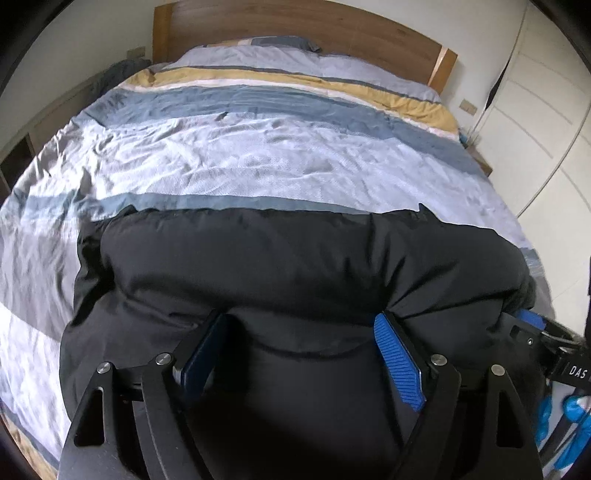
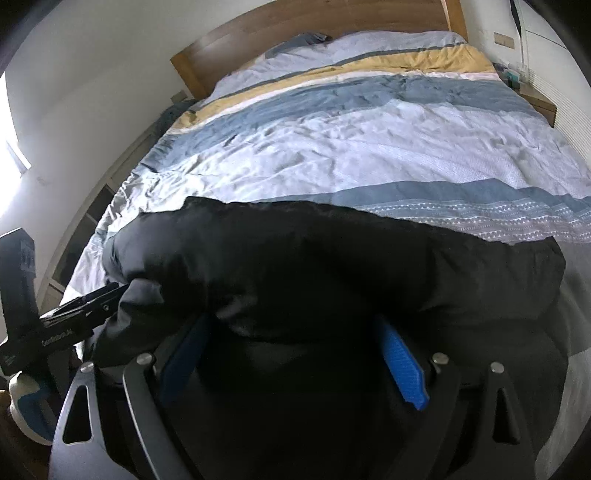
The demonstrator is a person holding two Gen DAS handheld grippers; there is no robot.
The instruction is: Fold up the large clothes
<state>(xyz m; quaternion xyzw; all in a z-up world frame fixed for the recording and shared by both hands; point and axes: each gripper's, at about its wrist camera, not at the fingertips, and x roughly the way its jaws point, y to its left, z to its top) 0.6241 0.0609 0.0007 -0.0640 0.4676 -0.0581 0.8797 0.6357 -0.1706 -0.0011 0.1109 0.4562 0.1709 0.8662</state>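
Looking along both tools at the bed [image 1: 258, 147], its striped duvet [image 1: 207, 158] in pale blue, slate, yellow and white, crumpled cotton, running up to a wooden headboard [image 1: 295, 26]. Across the near end of the bed lies the black puffer jacket [image 1: 288, 266], long axis crosswise to the bed, a thick quilted roll of smooth, slightly shiny fabric. Its far edge faces the headboard; its near bulk spills toward me.

My left hand-held gripper [image 1: 301, 332]: fingers spread wide, ribbed blue pads [image 1: 400, 363] flanking a fold of jacket that bulges between them. Pads touch the fabric at the sides; I cannot tell if they bite.

My right hand-held gripper [image 2: 291, 332]: also spread, jacket [image 2: 332, 266] filling the gap, blue pad [image 2: 402, 365] against cloth. The left tool shows at the left, its tip at the jacket's end.
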